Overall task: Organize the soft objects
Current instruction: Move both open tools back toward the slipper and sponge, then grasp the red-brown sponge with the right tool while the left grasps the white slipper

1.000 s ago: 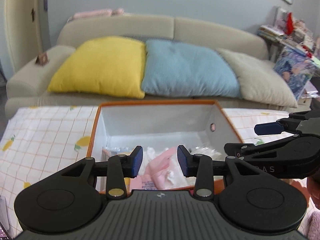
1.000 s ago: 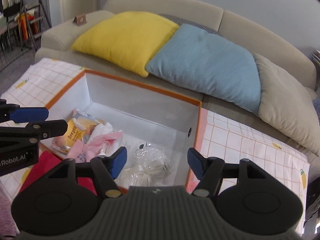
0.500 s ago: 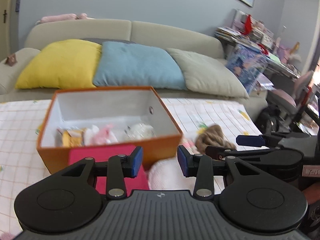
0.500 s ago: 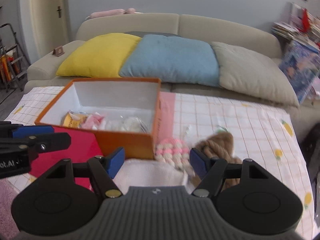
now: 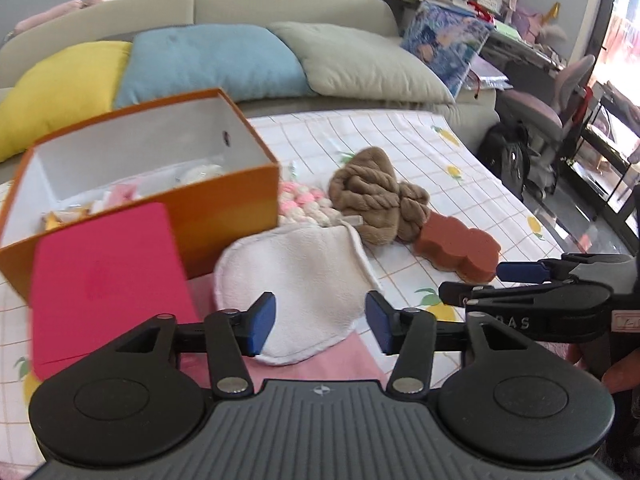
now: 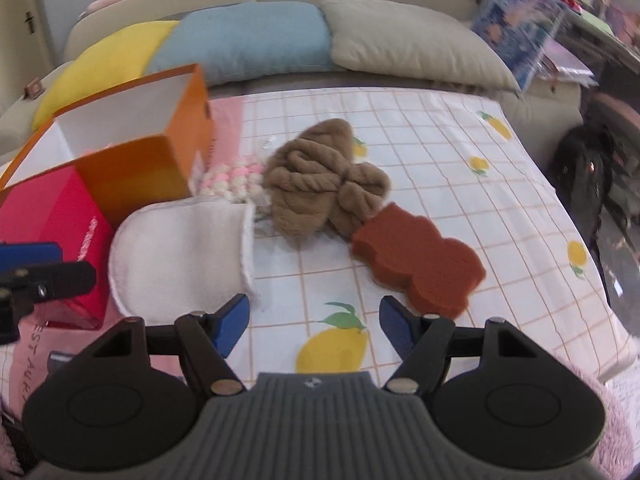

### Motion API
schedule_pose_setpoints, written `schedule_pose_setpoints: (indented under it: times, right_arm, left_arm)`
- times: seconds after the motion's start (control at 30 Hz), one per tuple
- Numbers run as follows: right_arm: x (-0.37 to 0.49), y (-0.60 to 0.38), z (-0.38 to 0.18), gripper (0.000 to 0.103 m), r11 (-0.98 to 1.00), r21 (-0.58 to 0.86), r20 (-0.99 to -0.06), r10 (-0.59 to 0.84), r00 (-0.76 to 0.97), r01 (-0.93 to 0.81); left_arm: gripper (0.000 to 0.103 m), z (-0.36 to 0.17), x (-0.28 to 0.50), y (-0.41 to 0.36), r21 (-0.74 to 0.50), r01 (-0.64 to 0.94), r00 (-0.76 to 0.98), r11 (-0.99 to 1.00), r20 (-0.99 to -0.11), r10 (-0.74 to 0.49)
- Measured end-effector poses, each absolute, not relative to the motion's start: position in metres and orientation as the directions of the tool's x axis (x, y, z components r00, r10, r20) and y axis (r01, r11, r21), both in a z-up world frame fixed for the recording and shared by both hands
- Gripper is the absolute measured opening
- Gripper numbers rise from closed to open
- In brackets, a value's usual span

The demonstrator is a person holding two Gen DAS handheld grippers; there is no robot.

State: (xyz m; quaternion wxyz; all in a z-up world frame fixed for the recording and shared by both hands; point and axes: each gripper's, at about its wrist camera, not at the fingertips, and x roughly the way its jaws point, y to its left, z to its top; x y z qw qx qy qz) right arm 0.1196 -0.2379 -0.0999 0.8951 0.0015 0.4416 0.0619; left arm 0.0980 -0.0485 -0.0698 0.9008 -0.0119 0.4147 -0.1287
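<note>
An orange box (image 5: 224,196) (image 6: 136,172) with a white inside holds several small soft items. To its right on the checked cloth lie a white fleece mitt (image 5: 304,276) (image 6: 180,248), a pink-and-white knit piece (image 5: 304,204) (image 6: 236,182), a brown twisted plush (image 5: 372,200) (image 6: 320,184) and a rust-red sponge (image 5: 456,248) (image 6: 420,260). My left gripper (image 5: 320,328) is open and empty, just in front of the mitt. My right gripper (image 6: 314,326) is open and empty, above the cloth between mitt and sponge; it also shows in the left wrist view (image 5: 508,280).
A red box (image 5: 104,280) (image 6: 52,232) leans against the orange box's front. A sofa with yellow (image 5: 60,96), blue (image 5: 216,60) and beige (image 5: 368,60) cushions runs behind the table. A chair (image 5: 560,92) and cluttered shelves stand to the right.
Both grippers pulled back from over the orange box and swung right and down toward the loose soft items. The left gripper's jaws opened wider.
</note>
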Motion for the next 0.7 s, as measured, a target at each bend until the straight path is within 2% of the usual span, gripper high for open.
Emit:
schedule_pose_setpoints:
  times: [0.2, 0.27, 0.37, 0.4, 0.53, 0.7]
  right_arm:
    - [0.13, -0.26, -0.104, 0.072, 0.998, 0.026, -0.784, 0.06, 0.618, -0.063]
    - [0.138, -0.267, -0.108, 0.073, 0.998, -0.008, -0.784, 0.033, 0.62, -0.063]
    - [0.149, -0.272, -0.113, 0.089, 0.991, -0.098, -0.764, -0.019, 0.645, -0.086]
    - [0.153, -0.273, -0.116, 0.091, 0.987, -0.128, -0.758, -0.037, 0.651, -0.093]
    - [0.168, -0.283, -0.135, 0.092, 0.984, -0.166, -0.772, -0.084, 0.63, -0.072]
    - [0.184, -0.298, -0.153, 0.091, 0.996, -0.089, -0.807, -0.072, 0.586, 0.0]
  left_arm:
    - [0.076, -0.096, 0.124, -0.074, -0.126, 0.223, 0.589, 0.967, -0.773, -0.237]
    - [0.084, -0.107, 0.131, -0.082, -0.127, 0.216, 0.579, 0.968, -0.781, -0.232]
    - [0.086, -0.123, 0.14, -0.094, -0.11, 0.193, 0.555, 0.975, -0.807, -0.201]
    - [0.086, -0.127, 0.143, -0.097, -0.103, 0.19, 0.548, 0.976, -0.814, -0.193]
    - [0.086, -0.141, 0.149, -0.114, -0.05, 0.191, 0.54, 0.98, -0.829, -0.147]
    - [0.088, -0.153, 0.15, -0.126, 0.075, 0.185, 0.567, 0.98, -0.823, -0.044]
